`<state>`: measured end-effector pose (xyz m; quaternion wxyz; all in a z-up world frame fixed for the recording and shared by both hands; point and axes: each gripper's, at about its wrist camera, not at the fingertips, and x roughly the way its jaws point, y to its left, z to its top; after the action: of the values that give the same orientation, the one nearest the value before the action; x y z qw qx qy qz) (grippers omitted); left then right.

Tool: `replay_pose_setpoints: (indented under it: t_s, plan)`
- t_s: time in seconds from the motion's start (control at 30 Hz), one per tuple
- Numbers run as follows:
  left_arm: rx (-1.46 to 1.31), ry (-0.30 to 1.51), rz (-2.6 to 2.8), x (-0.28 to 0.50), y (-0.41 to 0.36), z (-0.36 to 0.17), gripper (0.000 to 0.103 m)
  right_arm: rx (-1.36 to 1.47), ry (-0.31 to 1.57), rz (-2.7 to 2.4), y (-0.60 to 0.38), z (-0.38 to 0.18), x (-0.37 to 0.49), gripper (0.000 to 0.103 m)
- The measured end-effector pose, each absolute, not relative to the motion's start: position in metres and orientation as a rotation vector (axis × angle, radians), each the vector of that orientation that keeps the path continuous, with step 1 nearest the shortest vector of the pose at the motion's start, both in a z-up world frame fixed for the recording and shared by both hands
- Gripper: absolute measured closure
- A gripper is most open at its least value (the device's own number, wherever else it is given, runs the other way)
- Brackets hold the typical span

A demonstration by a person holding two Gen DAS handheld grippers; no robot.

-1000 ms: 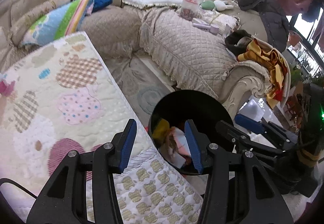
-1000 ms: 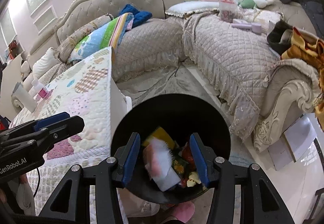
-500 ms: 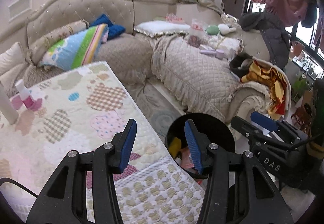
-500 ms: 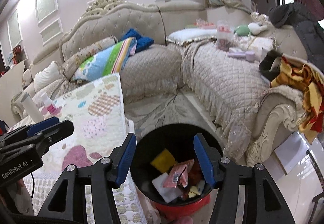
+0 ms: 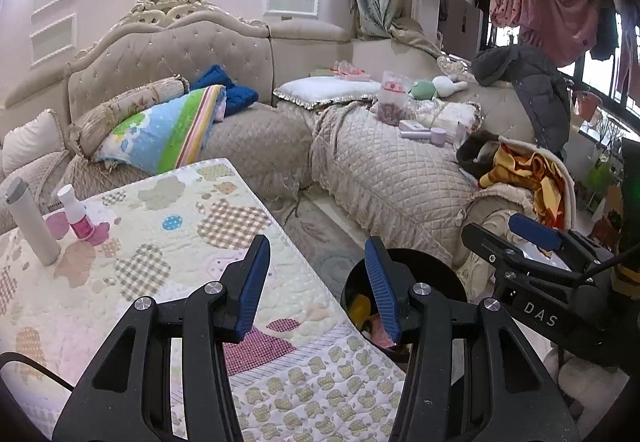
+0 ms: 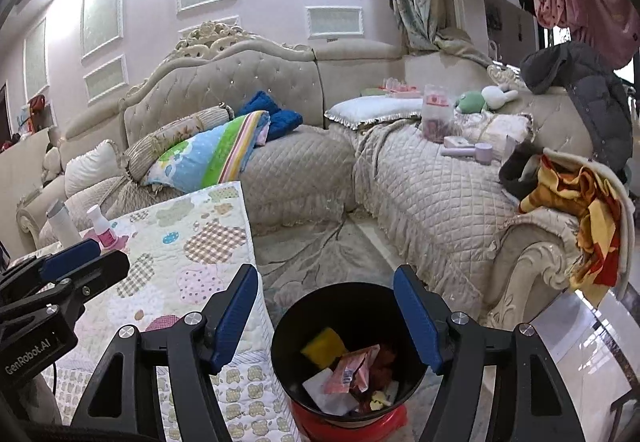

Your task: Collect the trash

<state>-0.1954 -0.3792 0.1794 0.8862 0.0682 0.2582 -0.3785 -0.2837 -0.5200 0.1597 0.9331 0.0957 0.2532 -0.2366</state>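
A black trash bin [image 6: 348, 298] stands on the floor beside the quilt-covered table [image 6: 192, 242]. It holds a yellow sponge [image 6: 325, 347], a pink wrapper [image 6: 354, 364] and white paper [image 6: 326, 390]. My right gripper [image 6: 326, 316] is open and empty, high above the bin. My left gripper [image 5: 316, 282] is open and empty over the table's corner [image 5: 160, 250], with the bin [image 5: 416, 262] partly hidden behind its right finger. Each gripper shows at the edge of the other's view.
A white tube [image 5: 32, 226] and a pink bottle [image 5: 78, 218] stand at the table's far left. A beige corner sofa [image 5: 360, 162] with cushions, toys and clothes runs behind. A patterned rug [image 6: 320, 254] lies between the sofa and the bin.
Both grippers have risen and pulled back from the bin, so it looks smaller and lower. The trash that was falling between the right fingers now lies in the bin.
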Motion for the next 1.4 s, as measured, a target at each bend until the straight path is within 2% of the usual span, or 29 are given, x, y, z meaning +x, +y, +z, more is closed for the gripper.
replay_pose_setpoints:
  t_s: [1.4]
  plan:
    - [0.142, 0.540, -0.791, -0.1887, -0.3794, 0.1789, 0.055, 0.190, 0.520, -0.481, -0.5198, 0.1637, -0.2837, 0.034]
